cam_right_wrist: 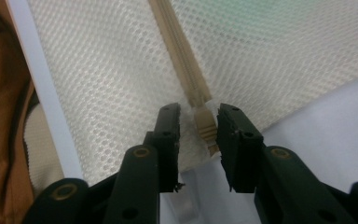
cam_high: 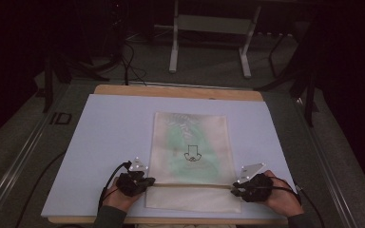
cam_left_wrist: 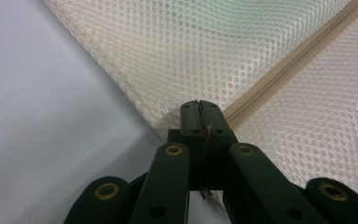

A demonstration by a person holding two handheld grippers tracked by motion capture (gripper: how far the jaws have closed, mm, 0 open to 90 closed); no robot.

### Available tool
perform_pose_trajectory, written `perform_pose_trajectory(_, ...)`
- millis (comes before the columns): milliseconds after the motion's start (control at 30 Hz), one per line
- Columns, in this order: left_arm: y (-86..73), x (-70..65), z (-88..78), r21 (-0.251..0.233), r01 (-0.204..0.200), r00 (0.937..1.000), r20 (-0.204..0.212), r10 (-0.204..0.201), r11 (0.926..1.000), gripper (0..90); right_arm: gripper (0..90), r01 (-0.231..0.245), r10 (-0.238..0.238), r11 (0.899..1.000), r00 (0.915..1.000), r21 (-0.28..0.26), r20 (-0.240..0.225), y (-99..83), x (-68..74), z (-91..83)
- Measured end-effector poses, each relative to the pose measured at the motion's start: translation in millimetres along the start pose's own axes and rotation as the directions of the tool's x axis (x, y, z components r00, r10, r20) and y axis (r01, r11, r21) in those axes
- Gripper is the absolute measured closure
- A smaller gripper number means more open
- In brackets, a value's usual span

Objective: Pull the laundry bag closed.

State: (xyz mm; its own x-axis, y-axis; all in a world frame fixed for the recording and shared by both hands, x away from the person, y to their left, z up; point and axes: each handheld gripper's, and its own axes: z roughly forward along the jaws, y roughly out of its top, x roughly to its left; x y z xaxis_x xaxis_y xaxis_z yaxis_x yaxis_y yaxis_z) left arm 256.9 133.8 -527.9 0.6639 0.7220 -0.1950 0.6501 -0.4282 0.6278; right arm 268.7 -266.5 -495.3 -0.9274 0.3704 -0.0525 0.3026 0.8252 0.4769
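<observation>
A: Where does the mesh bag lie?

B: Flat on the pale mat that covers the desk, right of the mat's middle, with its short end at the near edge. A green item shows faintly through the mesh in the far part, and a small black drawing sits at the middle of the bag.

A: And the zipper?

B: It runs across the bag near the near edge, from the left side to the right side. In the left gripper view it appears as a beige band leading off from the fingers toward the upper right.

A: State of the left gripper?

B: It sits at the bag's left edge, at the zipper's end. Its fingers are pressed together on the mesh edge there.

A: State of the right gripper?

B: It sits at the bag's right edge, at the zipper's other end. Its fingers stand apart, with the beige zipper pull between them; a narrow gap shows on each side of the pull, so the pads do not press on it.

A: The hands?

B: Each hand holds its gripper at the near edge of the desk, the left hand at the left, the right hand at the right.
</observation>
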Motion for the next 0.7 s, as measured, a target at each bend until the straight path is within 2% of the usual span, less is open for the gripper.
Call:
perform_pose_trajectory(167, 0.5, -2.2, -0.4, 0.002, -0.018, 0.9997, -0.016, 0.018, 0.9998, 87.0, 65.0, -0.022, 0.023, 0.999, 0.9996, -0.025, 0.015, -0.5, -2.1, -2.7)
perform_pose_trajectory(267, 0.4, -2.3, -1.0, -0.003, -0.014, 0.9999, -0.010, 0.014, 0.9999, 86.0, 63.4, -0.034, 0.035, 0.999, 0.9989, -0.042, 0.030, -2.0, -4.1, -5.3)
perform_pose_trajectory(400, 0.4, -1.9, -1.8, -0.007, -0.013, 0.9999, 0.002, 0.014, 0.9999, 84.9, 61.6, -0.081, 0.085, 0.994, 0.9948, -0.077, 0.057, -5.8, -9.1, -10.0)
perform_pose_trajectory(433, 0.4, -1.9, -1.8, -0.007, -0.013, 0.9999, 0.002, 0.014, 0.9999, 84.9, 61.6, -0.081, 0.085, 0.994, 0.9948, -0.077, 0.057, -5.8, -9.1, -10.0)
perform_pose_trajectory(467, 0.6, -1.9, -2.1, -0.013, -0.010, 0.9999, 0.007, 0.011, 0.9999, 84.9, 60.0, -0.103, 0.109, 0.990, 0.9923, -0.098, 0.059, -7.8, -11.3, -9.8)
perform_pose_trajectory(700, 0.8, -1.7, -5.3, -0.044, -0.025, 0.9997, 0.001, 0.025, 0.9987, 84.4, 57.6, -0.152, 0.158, 0.984, 0.9858, -0.095, 0.058, -13.8, -17.1, -3.6)
